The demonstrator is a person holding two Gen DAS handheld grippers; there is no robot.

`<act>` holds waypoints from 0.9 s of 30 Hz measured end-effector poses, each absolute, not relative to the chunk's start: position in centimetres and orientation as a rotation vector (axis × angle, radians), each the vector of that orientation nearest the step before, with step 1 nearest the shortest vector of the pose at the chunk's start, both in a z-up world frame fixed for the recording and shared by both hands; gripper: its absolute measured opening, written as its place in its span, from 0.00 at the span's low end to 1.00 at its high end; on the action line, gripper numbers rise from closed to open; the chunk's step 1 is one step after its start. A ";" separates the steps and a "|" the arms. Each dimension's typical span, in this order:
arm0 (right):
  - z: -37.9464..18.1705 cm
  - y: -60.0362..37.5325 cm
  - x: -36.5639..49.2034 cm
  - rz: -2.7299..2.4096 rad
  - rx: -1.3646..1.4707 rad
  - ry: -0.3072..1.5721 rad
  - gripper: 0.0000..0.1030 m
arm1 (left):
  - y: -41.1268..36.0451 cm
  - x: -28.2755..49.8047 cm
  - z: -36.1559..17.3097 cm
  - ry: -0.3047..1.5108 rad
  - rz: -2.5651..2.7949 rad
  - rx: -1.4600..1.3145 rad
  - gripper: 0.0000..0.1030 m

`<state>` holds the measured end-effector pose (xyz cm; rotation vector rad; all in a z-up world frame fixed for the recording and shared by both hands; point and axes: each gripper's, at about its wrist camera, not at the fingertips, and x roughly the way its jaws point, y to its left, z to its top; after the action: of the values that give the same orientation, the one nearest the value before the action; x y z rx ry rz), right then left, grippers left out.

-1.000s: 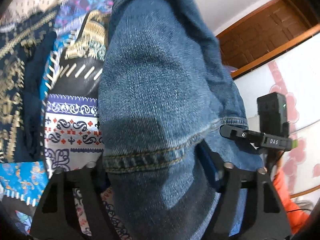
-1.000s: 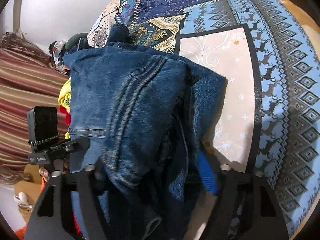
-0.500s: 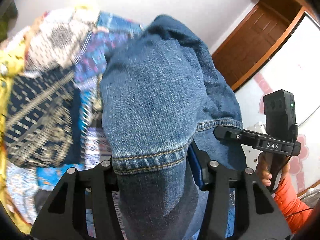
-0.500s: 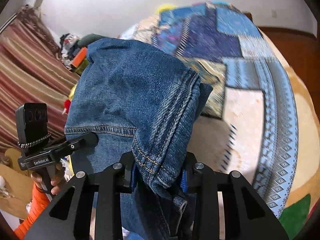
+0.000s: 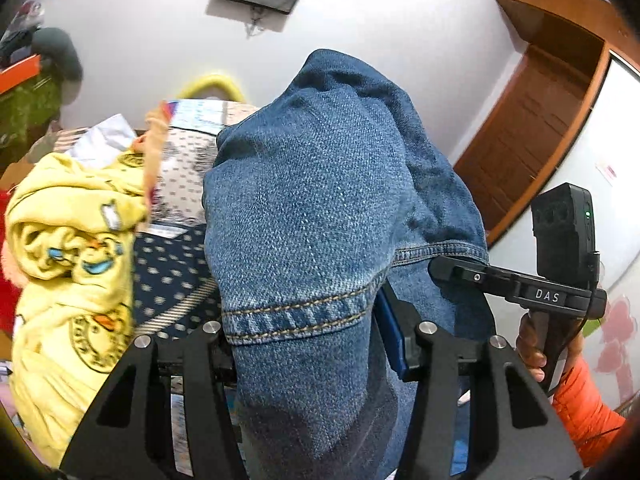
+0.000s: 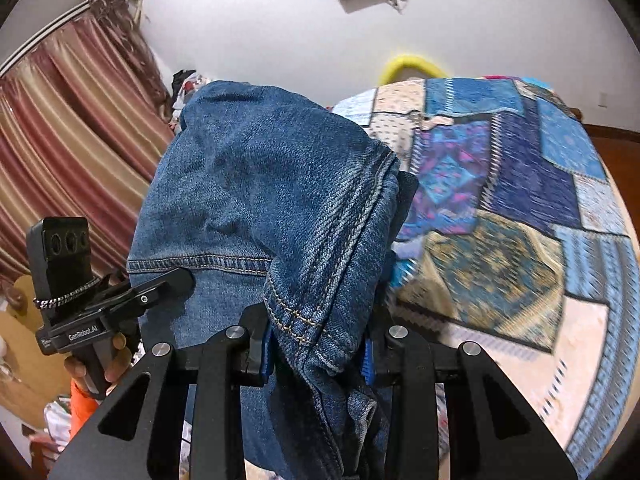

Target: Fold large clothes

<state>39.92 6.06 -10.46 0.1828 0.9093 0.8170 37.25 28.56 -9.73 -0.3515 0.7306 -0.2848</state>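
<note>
Both grippers are clamped on the jeans (image 5: 312,216): the left gripper (image 5: 308,340) pinches a stitched hem, and the right gripper (image 6: 316,356) grips a seamed edge bunched between its jaws. The denim hangs in the air above the quilt (image 6: 500,208), held at two points, probably so the cloth drops straight and can be laid flat for a fold. No container shows; a yellow garment (image 5: 68,248) lies heaped on the bed's left side.
</note>
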 end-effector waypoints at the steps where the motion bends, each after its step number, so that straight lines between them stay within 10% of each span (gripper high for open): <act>1: -11.0 7.0 40.6 0.820 0.176 0.918 0.29 | 29.8 37.9 -10.3 0.743 -0.272 -0.362 0.50; 14: -25.2 14.7 47.5 0.736 0.121 1.139 0.29 | 36.7 47.3 -26.4 1.066 -0.124 -0.469 0.57; 19: -25.0 15.0 46.2 0.700 -0.004 1.077 0.42 | 37.6 46.7 -28.2 1.032 -0.051 -0.508 0.80; 24: -24.7 14.2 43.9 0.647 -0.092 1.059 0.74 | 35.5 43.5 -26.7 1.006 0.019 -0.351 0.84; 27: -24.8 12.8 42.3 0.677 -0.080 1.067 0.74 | 34.0 40.9 -26.5 1.019 0.020 -0.280 0.87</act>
<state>42.34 12.82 -24.79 -0.0796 1.0670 0.6773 40.86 33.98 -26.49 -0.2803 1.0186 0.0202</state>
